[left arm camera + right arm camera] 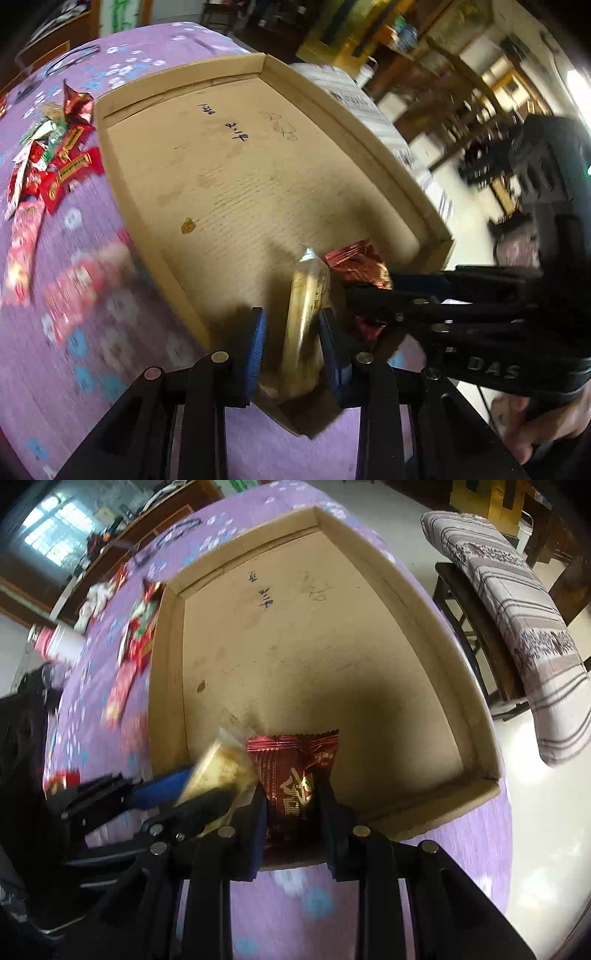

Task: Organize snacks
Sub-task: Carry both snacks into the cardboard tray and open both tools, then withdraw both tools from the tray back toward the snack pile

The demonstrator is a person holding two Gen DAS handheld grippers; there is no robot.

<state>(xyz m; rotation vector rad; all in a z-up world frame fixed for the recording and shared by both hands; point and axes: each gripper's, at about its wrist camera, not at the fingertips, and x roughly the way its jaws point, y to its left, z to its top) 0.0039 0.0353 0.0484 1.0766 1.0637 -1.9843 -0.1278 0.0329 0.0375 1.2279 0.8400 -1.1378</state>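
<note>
Two grippers are in my feeds, both pointing down over the near corner of the shallow brown cardboard tray [476, 716], my landmark here. My left gripper [291, 347] has its blue pads [256, 343] narrowed around a clear-wrapped golden pastry snack [306, 317]; the right pad touches the wrapper, and I cannot tell whether the left pad presses it. My right gripper [291, 819] is clamped narrow on a dark red foil snack packet [291, 771], which hangs just above the tray floor near that same corner, beside the pastry. A heap of red and green wrapped snacks [48, 162] lies on the purple flowered tablecloth [92, 332] just outside the tray's left wall. Beyond the tray's right wall stands a chair with a striped grey cushion [517, 620].
</note>
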